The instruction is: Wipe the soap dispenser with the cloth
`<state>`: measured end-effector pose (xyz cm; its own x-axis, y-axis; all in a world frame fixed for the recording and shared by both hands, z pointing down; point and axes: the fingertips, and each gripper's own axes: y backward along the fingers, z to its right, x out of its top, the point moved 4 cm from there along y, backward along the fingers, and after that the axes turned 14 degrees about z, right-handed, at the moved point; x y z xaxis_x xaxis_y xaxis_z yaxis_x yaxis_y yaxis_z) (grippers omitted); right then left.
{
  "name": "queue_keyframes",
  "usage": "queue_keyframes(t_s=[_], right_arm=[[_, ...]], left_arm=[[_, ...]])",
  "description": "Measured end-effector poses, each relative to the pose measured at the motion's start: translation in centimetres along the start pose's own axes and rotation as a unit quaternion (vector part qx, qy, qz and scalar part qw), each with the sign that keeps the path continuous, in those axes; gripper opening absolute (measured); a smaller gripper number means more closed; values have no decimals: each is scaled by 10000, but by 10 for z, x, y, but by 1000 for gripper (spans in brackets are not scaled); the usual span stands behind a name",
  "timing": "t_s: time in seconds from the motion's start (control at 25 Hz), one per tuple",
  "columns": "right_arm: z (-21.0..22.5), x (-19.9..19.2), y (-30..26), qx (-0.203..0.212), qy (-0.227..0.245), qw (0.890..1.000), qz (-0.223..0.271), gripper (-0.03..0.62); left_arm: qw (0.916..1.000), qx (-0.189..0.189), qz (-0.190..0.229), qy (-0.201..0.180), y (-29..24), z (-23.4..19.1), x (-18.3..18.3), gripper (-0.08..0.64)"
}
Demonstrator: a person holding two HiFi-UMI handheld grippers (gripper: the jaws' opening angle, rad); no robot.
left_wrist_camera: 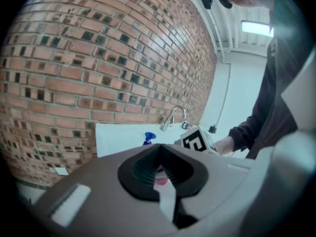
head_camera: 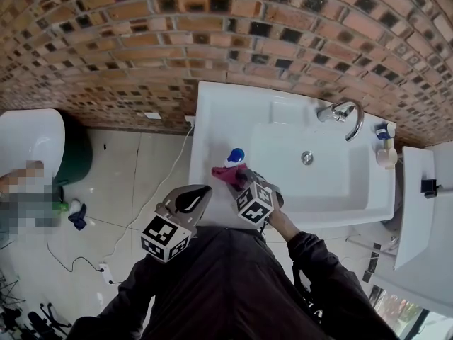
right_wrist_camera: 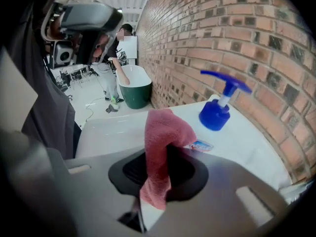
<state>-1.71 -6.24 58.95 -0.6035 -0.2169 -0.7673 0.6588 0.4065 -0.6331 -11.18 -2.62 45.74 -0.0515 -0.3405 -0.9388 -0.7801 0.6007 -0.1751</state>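
Observation:
The soap dispenser (head_camera: 235, 155) stands on the left rim of the white sink (head_camera: 212, 129); its blue pump head (right_wrist_camera: 219, 101) shows up close in the right gripper view. My right gripper (head_camera: 242, 178) is shut on a pink cloth (head_camera: 227, 173), which hangs folded over the jaws (right_wrist_camera: 162, 147) just short of the dispenser, not touching it. My left gripper (head_camera: 200, 192) is shut and empty, held below the sink's left front corner. From the left gripper view (left_wrist_camera: 158, 151) I see the pump (left_wrist_camera: 149, 138) and the right gripper's marker cube (left_wrist_camera: 195, 141) beyond.
A chrome faucet (head_camera: 346, 116) and drain (head_camera: 306, 158) lie to the right in the basin. Small bottles (head_camera: 386, 147) stand at the sink's right rim. A brick wall runs behind. A dark green tub (head_camera: 76, 153) and a cable (head_camera: 152, 200) are on the floor to the left.

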Motion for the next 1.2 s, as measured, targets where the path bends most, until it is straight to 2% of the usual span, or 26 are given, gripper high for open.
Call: queue_keyframes(t_s=[0.2, 0.32, 0.4, 0.6, 0.72, 0.84, 1.04, 1.2], right_arm=[[-2, -21, -22, 246, -351, 9983, -394, 69], [-2, -27, -30, 287, -584, 9966, -497, 71], [-3, -25, -29, 296, -556, 9969, -476, 71], [-9, -4, 12, 248, -288, 9992, 108, 71], [-3, 5, 47, -29, -233, 9983, 532, 71], [14, 0, 64, -290, -240, 9974, 616, 71], [39, -14, 53, -408, -321, 9978, 400, 71], [43, -32, 27, -253, -259, 9992, -146, 69]], left_arm=[[9999, 121, -5, 22, 7, 0, 0, 1], [9998, 199, -7, 47, 13, -1, -1, 2], [9997, 225, -6, 67, 15, -1, -3, 0], [9998, 161, 23, 88, 13, 0, -4, 1], [9999, 90, 51, 80, 9, 0, -3, 0], [10000, 6, 51, 50, 4, 0, -1, 0], [10000, -58, -27, 4, 2, 1, -2, 1], [10000, -31, -66, -14, 4, 1, -1, 0]])
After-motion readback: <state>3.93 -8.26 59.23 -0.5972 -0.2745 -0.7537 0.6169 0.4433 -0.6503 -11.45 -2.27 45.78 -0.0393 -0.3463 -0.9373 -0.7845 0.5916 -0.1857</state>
